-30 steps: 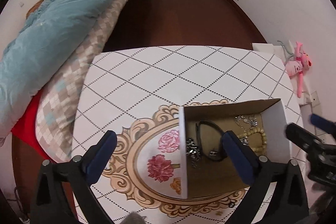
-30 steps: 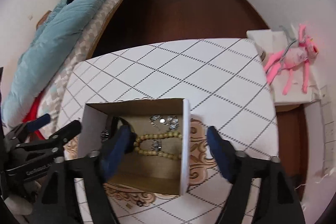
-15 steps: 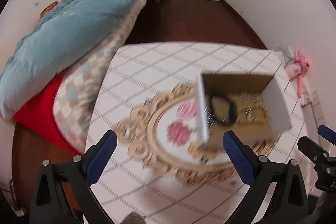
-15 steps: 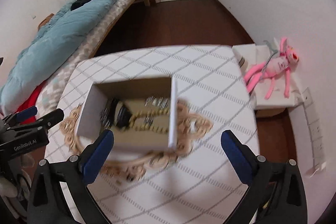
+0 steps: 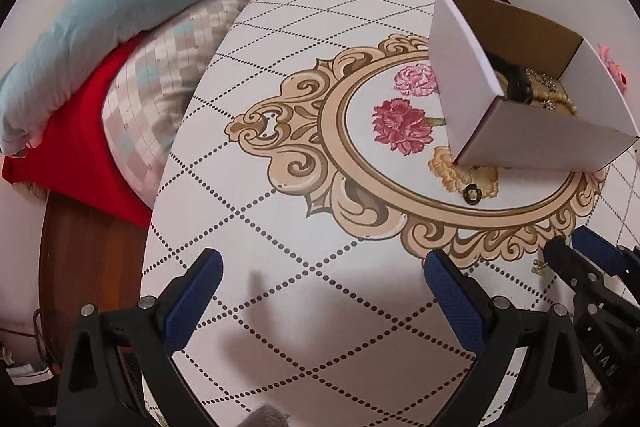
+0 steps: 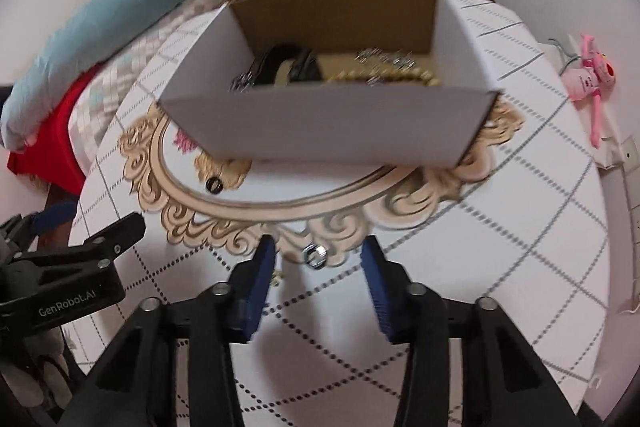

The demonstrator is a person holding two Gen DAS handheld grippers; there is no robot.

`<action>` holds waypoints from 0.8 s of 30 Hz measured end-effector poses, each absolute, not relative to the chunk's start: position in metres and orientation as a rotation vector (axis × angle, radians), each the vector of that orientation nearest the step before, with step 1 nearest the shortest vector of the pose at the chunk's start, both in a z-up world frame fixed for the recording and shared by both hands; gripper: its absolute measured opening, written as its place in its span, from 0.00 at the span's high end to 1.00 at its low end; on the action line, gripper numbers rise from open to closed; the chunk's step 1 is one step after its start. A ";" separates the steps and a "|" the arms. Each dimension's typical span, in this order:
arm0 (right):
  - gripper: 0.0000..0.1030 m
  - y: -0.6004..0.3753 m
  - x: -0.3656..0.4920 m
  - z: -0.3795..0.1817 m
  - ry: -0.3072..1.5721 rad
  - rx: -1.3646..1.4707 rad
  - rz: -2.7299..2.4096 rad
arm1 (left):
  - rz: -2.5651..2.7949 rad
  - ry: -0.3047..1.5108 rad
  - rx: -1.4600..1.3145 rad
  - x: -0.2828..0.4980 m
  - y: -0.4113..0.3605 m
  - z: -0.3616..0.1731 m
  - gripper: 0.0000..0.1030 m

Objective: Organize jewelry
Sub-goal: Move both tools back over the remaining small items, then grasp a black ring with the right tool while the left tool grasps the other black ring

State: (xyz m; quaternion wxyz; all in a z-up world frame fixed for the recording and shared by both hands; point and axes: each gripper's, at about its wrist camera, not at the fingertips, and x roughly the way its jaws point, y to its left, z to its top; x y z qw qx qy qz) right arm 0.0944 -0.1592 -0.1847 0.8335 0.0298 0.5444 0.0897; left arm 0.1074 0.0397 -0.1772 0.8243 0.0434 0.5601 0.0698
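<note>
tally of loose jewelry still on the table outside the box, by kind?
Small silver ring, between the right tool's closing fingers, not yet gripped: 1
Small black ring, near the white cardboard box: 1
Tiny gold piece, kind too small to tell: 1
Total: 3

Left claw (image 5: 320,291) open above patterned table (image 5: 280,227), white box (image 5: 520,131) of jewelry, dark ring (image 5: 472,193) beside it
</note>
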 end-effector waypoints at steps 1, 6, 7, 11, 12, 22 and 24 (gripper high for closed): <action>0.62 -0.156 0.093 -0.185 1.148 0.037 0.180 | 0.149 1.190 0.095 0.108 0.040 -0.178 0.00; 0.88 -0.155 0.095 -0.185 1.137 0.017 0.167 | 0.138 1.188 0.106 0.113 0.037 -0.180 0.00; 0.88 -0.155 0.095 -0.184 1.135 0.019 0.171 | 0.134 1.187 0.111 0.114 0.035 -0.180 0.00; 0.88 -0.172 0.095 -0.179 1.123 0.088 0.158 | 0.105 1.179 0.110 0.120 0.025 -0.180 0.00; 0.88 -0.181 0.094 -0.175 1.114 0.122 0.147 | 0.098 1.179 0.105 0.122 0.022 -0.180 0.00; 0.88 -0.223 0.091 -0.161 1.079 0.203 0.063 | 0.009 1.175 0.115 0.136 -0.017 -0.191 0.29; 0.88 -0.228 0.091 -0.161 1.078 0.205 0.055 | -0.004 1.166 0.108 0.136 -0.021 -0.191 0.42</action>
